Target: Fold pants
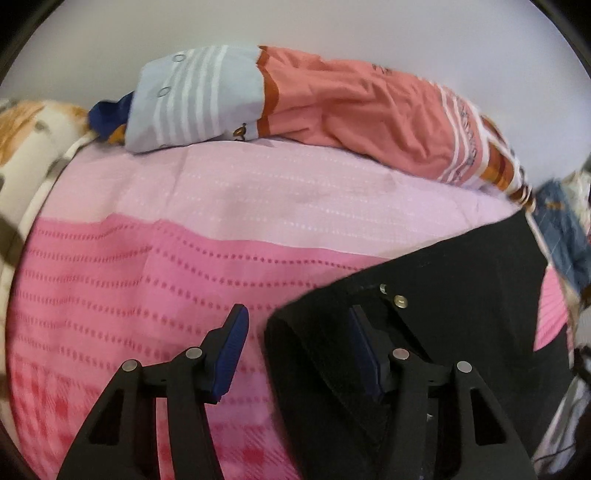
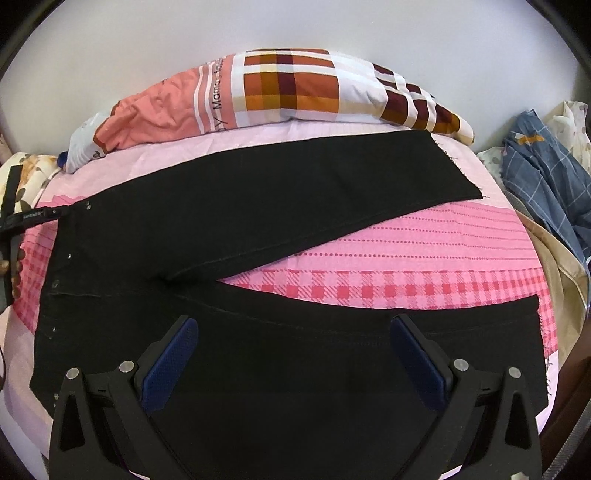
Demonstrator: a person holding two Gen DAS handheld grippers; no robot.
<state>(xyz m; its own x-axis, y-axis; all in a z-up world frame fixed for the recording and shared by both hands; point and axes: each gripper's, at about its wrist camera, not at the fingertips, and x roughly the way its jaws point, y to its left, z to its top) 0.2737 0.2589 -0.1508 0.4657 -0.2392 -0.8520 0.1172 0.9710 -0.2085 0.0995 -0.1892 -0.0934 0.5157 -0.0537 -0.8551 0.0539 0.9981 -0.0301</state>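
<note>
Pink bedsheet (image 2: 406, 258), banded pale at the far side and checked in red nearer the cameras, covers the whole working surface; a plain pale wall (image 2: 295, 26) stands behind it. Black pants (image 2: 236, 221) lie spread flat on the sheet, waistband toward the left in the right wrist view, the two legs running rightward and splayed apart in a V with pink sheet showing between them; the far leg's frayed hem ends just short of the pillow (image 2: 291, 88) (salmon on one half, brown and orange checks on the other) that lies along the far edge of the sheet. A blue plaid cloth (image 2: 546, 173) is bunched off the sheet's right side. The right gripper (image 2: 293, 350) hovers over the near leg with its blue pads spread wide and nothing between them. The left gripper (image 1: 295, 350) stands at the waistband corner, jaws partly apart; its right pad sits over the black fabric beside two metal rivets (image 1: 399, 302), its left pad over bare sheet, and the pads are not pressing the cloth between them.
</note>
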